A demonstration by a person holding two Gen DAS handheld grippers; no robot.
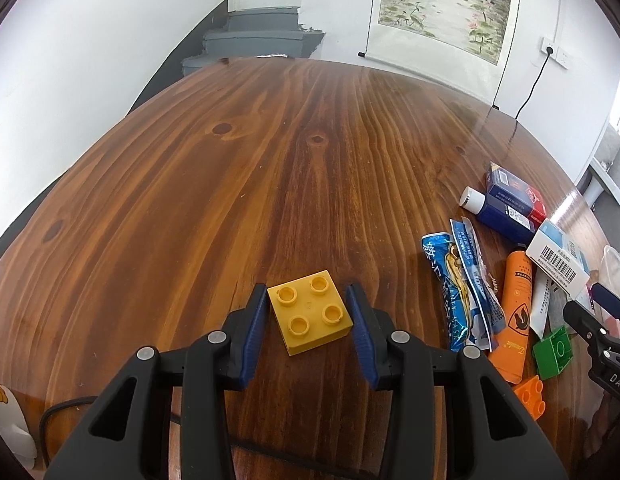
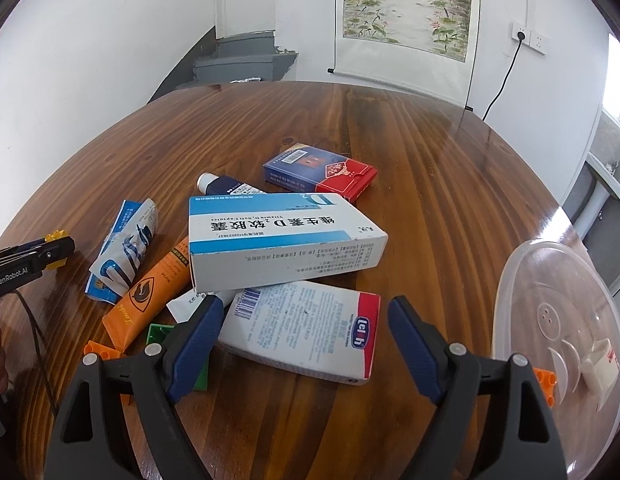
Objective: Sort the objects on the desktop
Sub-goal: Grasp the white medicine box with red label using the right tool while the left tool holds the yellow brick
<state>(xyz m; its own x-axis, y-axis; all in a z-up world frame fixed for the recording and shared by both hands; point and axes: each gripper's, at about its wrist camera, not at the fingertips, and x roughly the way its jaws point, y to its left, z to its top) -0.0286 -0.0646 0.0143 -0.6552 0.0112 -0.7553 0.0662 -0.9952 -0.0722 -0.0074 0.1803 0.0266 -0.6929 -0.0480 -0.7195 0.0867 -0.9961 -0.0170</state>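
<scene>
Left gripper (image 1: 307, 316) pinches the yellow brick (image 1: 310, 311), pads flat on its two sides, low over the bare table (image 1: 269, 152). Right gripper (image 2: 305, 334) hangs spread wide over the white box with the red end (image 2: 299, 330), touching nothing. The move now, I'd say: centre that box between the pads, come down square, close gently, because the blue-striped box (image 2: 277, 236) leans on it.

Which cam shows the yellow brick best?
Left wrist. The yellow brick sits whole, studs up, between the left gripper fingers. The right wrist view catches only yellow slivers behind that gripper at the left edge.
</scene>
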